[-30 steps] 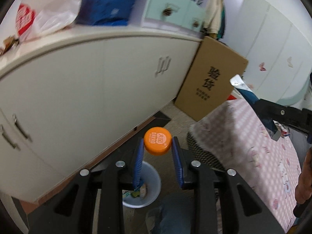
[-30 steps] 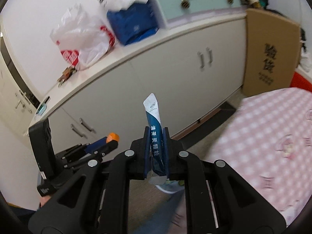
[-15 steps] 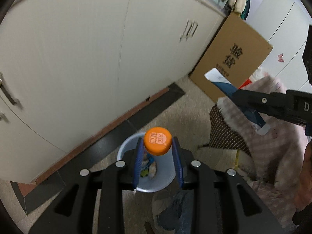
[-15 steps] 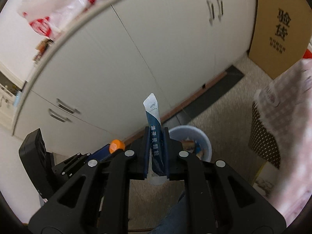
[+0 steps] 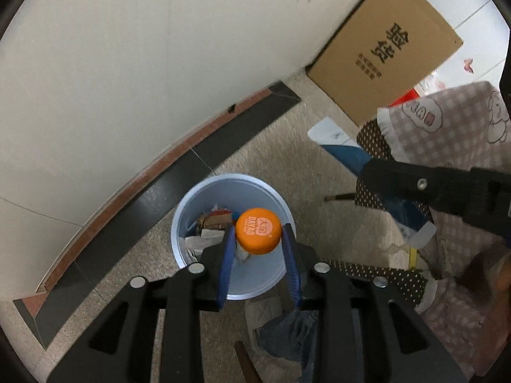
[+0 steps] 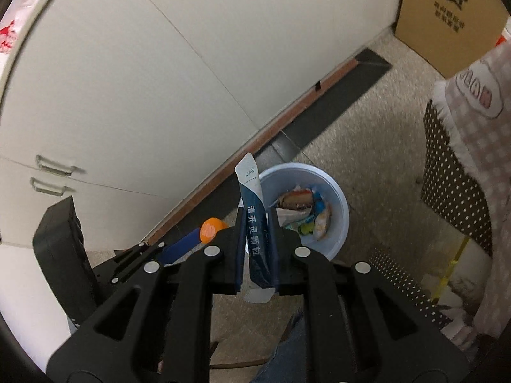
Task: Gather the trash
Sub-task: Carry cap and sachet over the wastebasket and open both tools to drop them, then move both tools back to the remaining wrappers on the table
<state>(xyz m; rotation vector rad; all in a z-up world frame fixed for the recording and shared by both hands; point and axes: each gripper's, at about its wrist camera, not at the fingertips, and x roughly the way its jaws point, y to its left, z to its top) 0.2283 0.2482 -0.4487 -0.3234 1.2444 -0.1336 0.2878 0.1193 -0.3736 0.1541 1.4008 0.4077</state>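
Note:
My left gripper (image 5: 258, 234) is shut on an orange bottle cap (image 5: 258, 234) and holds it above the light blue trash bin (image 5: 204, 198), which has wrappers and paper in it. My right gripper (image 6: 257, 220) is shut on a blue and white sachet (image 6: 252, 198) that stands upright between the jaws, just left of the bin (image 6: 338, 204) and above it. In the left wrist view the sachet (image 5: 345, 150) and right gripper show at the right. In the right wrist view the cap (image 6: 210, 229) shows at the left.
White cabinet doors (image 5: 143, 63) with a dark floor strip run behind the bin. A cardboard box (image 5: 383, 48) leans at the back right. A pink checked cloth (image 5: 453, 134) over a dotted seat (image 6: 453, 191) lies to the right. The floor is beige.
Both grippers have tilted down and moved closer to the bin, with the cap and sachet still held. The bin now lies directly under the left gripper.

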